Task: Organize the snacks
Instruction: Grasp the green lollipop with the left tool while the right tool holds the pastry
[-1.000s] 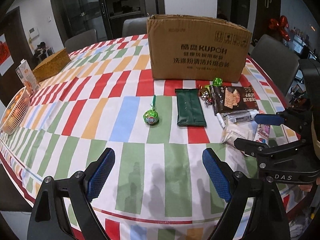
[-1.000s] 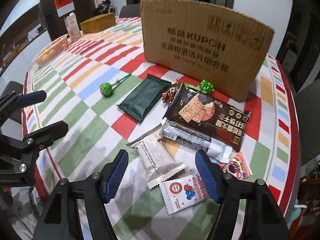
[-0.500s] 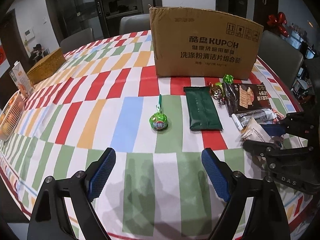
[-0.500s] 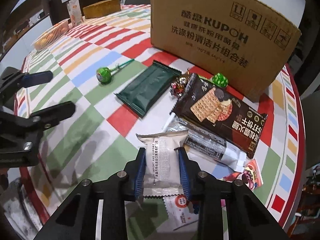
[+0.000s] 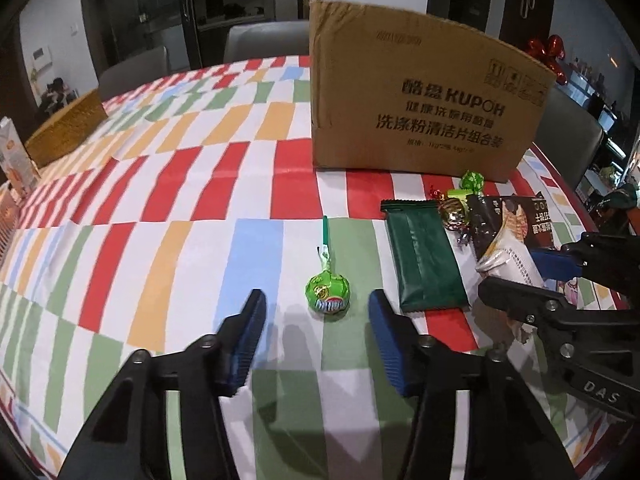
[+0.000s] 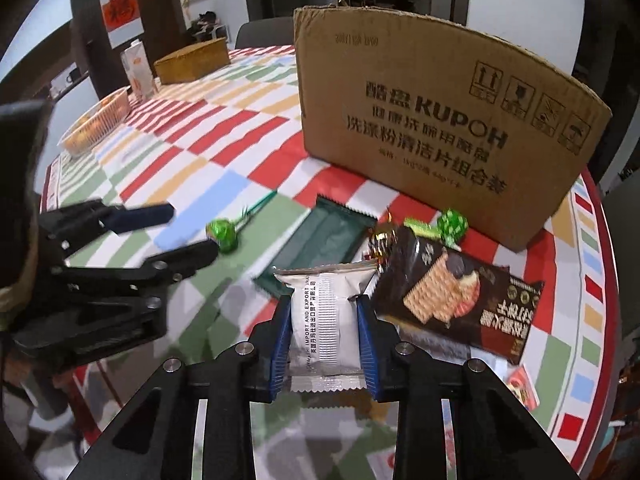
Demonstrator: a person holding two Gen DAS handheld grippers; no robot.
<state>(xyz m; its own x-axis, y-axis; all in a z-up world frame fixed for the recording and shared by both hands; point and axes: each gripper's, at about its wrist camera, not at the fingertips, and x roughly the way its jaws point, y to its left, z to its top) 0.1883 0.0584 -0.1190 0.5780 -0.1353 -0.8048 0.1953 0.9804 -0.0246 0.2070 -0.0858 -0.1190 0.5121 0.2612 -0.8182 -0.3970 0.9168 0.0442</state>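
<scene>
Right gripper (image 6: pixel 324 334) clamped on a white foil snack packet (image 6: pixel 325 322), lifted over the striped tabletop (image 5: pixel 160 208). Left gripper (image 5: pixel 316 312), closing, pads short of the green-wrapped lollipop (image 5: pixel 328 293); early closure would miss it, or nudge it aside.

We see open counter (image 5: pixel 168 248) left of the lollipop (image 5: pixel 328 292); the cardboard box (image 5: pixel 420 112) walls the far side, snack packets (image 6: pixel 452 300) crowd its front.

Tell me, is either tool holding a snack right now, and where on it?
The right tool clamps a white snack packet across its middle. The left tool holds nothing; its jaws are closing near a green lollipop.
</scene>
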